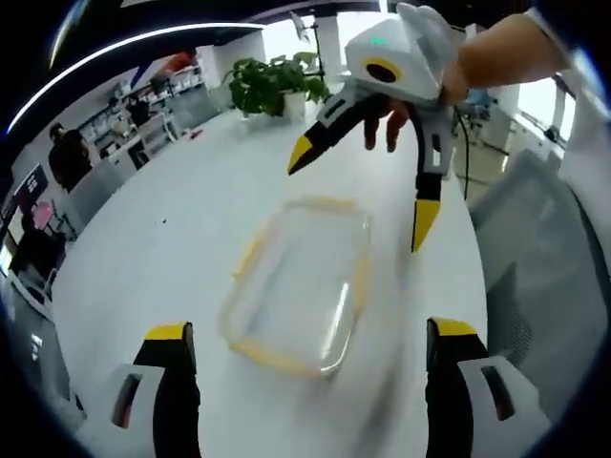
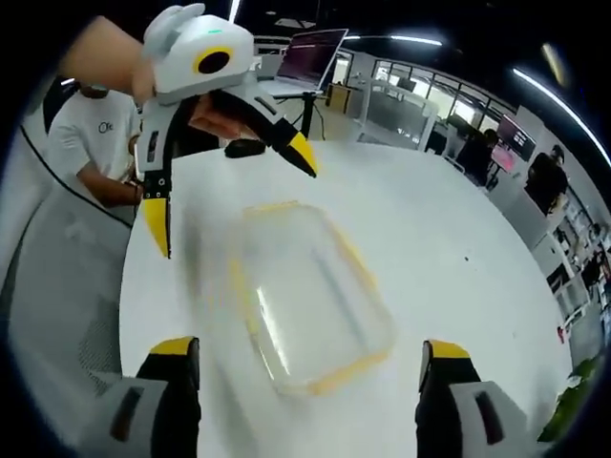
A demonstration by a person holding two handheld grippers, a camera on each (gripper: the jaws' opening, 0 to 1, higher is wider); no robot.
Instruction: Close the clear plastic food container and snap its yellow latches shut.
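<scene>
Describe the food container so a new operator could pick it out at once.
Find the big white table; the clear plastic food container lies flat near its middle, between the left gripper and the right gripper, both open. It is the see-through rectangle edged with yellow latches, a blurred shape on the white surface.

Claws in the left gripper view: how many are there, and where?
2. The left claw rises from the bottom edge; the right claw hangs open above the clear container.
</scene>
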